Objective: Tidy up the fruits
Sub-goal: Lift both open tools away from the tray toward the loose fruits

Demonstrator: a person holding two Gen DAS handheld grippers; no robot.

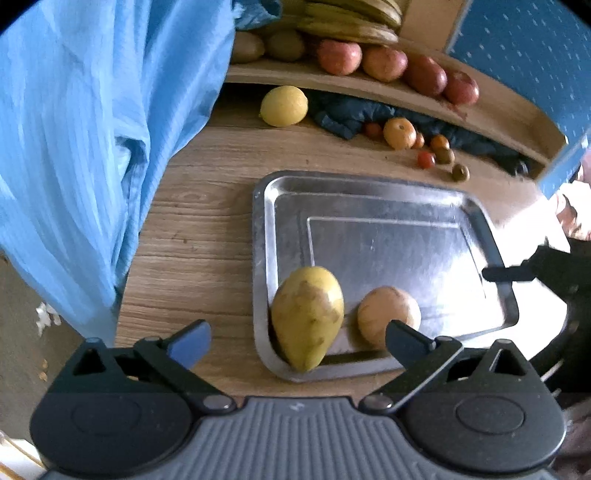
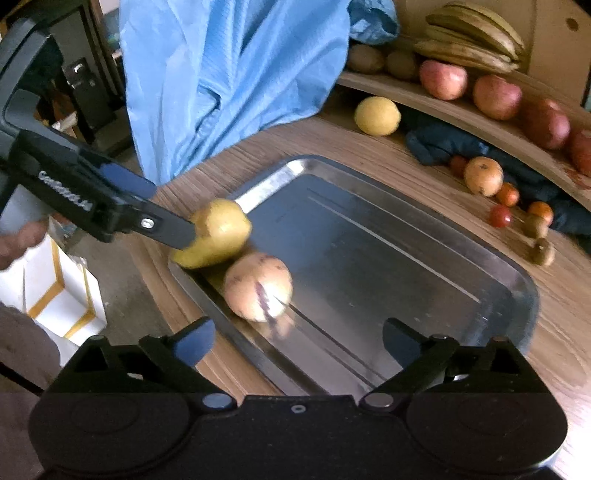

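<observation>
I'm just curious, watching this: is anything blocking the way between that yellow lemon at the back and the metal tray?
Nothing visible does. The lemon lies on bare wooden table just beyond the tray's far rim. The dark cloth and small fruits lie off to its side. Only a mango and a round fruit occupy the tray's near end.

Black gripper (image 1: pixel 297 341) linkages; blue-padded fingers (image 1: pixel 190 343).

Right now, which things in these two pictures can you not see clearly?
- Small round fruits near the dark blue cloth, right wrist view: blurred, so their kind is unclear.
- Yellow-green pear, right wrist view: partly covered by the left gripper finger.
- Yellow banana bunch, left wrist view: cut by the top edge.
</observation>
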